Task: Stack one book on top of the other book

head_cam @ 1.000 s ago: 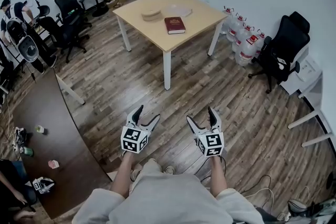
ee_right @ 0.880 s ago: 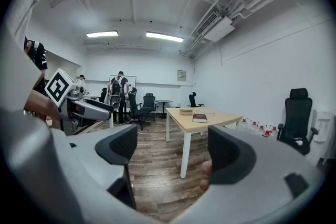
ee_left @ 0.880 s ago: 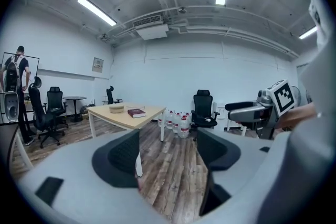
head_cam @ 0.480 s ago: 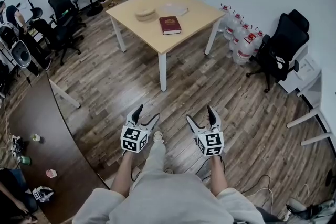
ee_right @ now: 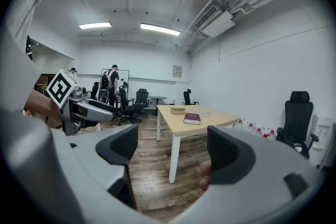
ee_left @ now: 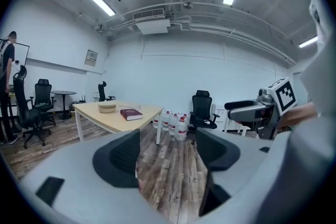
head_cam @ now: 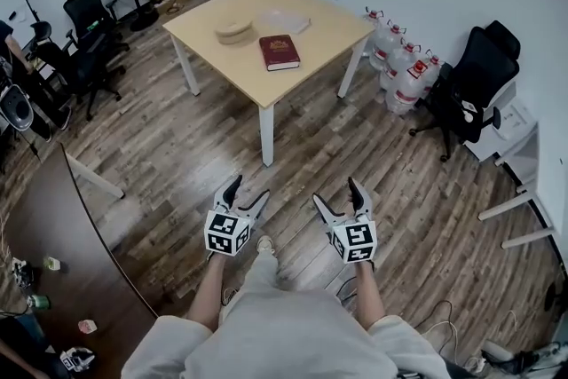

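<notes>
Zero books stacked: I am holding left tool (head_cam: 248, 191) and right tool (head_cam: 337, 193) spread, empty, well apart from the desk (head_cam: 328, 31); red book (head_cam: 279, 51) lying toward its near corner.

Water jugs (head_cam: 404, 80) next to blk office chair (head_cam: 470, 84), wood floor (head_cam: 177, 146).

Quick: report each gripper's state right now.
Left gripper: open, nothing between its jaws.
Right gripper: open, nothing between its jaws.
</notes>
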`<state>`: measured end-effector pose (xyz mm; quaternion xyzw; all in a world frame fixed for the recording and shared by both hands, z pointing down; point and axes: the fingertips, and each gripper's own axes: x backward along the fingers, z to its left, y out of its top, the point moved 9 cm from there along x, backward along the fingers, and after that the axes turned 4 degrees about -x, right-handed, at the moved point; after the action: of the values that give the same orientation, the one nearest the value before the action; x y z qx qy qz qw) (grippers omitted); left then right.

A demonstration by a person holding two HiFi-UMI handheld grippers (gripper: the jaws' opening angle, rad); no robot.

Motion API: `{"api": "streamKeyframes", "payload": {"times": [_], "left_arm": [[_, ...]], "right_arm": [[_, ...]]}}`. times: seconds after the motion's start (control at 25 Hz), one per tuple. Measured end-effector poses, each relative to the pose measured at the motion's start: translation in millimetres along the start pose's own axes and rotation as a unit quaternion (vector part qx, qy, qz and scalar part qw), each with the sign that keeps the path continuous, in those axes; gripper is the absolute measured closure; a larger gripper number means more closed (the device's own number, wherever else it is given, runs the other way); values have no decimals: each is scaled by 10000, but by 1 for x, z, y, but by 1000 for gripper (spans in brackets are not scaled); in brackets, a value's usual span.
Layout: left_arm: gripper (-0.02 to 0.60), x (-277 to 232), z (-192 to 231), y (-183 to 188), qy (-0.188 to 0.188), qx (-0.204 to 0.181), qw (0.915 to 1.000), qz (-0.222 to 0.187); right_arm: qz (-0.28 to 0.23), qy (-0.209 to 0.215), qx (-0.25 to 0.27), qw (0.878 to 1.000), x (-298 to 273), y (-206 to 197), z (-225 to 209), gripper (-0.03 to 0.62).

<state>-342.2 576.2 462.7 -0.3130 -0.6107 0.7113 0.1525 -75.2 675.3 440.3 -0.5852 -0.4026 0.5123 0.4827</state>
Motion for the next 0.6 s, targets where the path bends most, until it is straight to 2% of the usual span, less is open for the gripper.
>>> {"api": "streamKeyframes", "payload": {"times": [0.6], "left_arm": [[253, -124, 105, 48, -378, -61, 9993, -1]], "right_arm": [[15, -392, -3, 9992, -132, 42, -44, 195]]}}
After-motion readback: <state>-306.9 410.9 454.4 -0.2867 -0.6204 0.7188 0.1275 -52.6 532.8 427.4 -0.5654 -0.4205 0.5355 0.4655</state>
